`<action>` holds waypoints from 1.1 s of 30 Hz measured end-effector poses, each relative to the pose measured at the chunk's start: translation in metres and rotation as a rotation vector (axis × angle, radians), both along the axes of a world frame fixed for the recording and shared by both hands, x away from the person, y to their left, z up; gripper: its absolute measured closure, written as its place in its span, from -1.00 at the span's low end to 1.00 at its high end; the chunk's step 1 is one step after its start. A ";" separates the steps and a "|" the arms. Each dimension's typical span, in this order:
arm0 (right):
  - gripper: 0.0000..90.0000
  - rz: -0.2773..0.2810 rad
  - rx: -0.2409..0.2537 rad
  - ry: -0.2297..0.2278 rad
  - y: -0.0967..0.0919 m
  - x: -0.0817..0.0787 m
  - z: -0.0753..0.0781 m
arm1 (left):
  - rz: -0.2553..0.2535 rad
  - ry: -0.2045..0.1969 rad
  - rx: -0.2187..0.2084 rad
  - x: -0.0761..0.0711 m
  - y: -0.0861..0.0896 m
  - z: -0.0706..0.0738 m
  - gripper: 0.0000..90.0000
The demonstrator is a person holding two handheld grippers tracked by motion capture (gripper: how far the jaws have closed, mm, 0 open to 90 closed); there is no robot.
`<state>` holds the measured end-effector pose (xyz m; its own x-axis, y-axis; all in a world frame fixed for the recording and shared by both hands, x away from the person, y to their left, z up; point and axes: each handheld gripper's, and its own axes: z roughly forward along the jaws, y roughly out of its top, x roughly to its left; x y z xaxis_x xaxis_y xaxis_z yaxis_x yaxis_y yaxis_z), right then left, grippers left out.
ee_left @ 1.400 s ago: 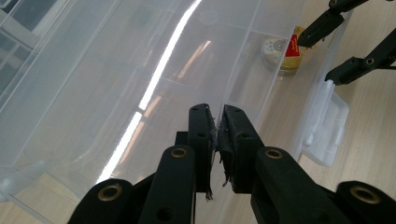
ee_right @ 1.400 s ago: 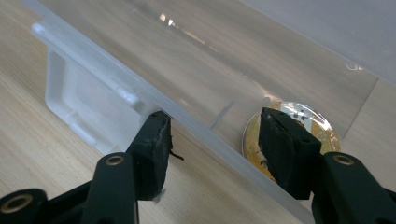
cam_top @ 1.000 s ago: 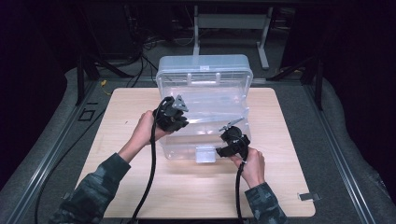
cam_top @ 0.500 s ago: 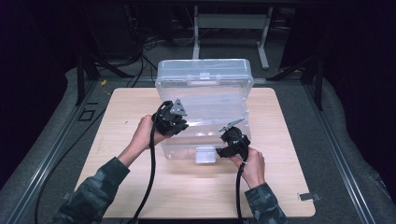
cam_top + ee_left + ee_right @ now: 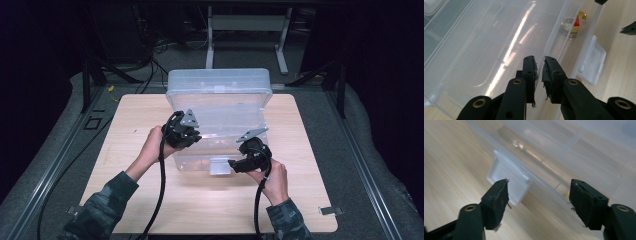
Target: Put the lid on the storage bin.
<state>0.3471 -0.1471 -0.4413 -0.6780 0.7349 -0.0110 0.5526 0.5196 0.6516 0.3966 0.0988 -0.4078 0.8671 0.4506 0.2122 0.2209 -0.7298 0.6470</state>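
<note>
A clear plastic storage box (image 5: 220, 152) stands mid-table, and its clear lid (image 5: 220, 95) is tilted up at the front. My left gripper (image 5: 192, 136) is shut on the lid's front edge near the left corner; the thin rim (image 5: 549, 47) runs between its jaws (image 5: 540, 62). My right gripper (image 5: 232, 164) is at the box's front wall, open, and its jaws have just been opening. The white latch tab (image 5: 507, 178) lies ahead of them, untouched (image 5: 539, 187). A small round yellow item (image 5: 572, 21) lies inside the box.
The box sits on a light wooden tabletop (image 5: 310, 150) with bare wood to its left, right and front. Black cables trail from both grippers toward the near edge. Dark floor and a metal stand (image 5: 245, 25) lie beyond the table.
The lid's front edge has lifted higher with my left gripper on it. My right gripper's jaws have spread wider and it has risen a little by the latch.
</note>
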 end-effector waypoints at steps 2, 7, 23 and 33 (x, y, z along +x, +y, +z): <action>-0.03 0.017 0.026 -0.026 0.000 -0.003 0.011 | 0.000 -0.006 -0.004 -0.001 0.000 -0.001 0.76; 0.58 0.003 0.105 -0.117 -0.002 -0.001 0.043 | 0.006 -0.017 -0.003 -0.004 0.000 -0.003 0.73; 1.00 -0.166 0.173 -0.166 -0.007 0.040 0.040 | 0.032 0.042 -0.066 -0.018 0.009 -0.019 0.52; 0.99 -0.171 0.160 -0.157 -0.007 0.033 0.037 | 0.100 0.010 -0.119 -0.051 0.042 -0.005 -0.05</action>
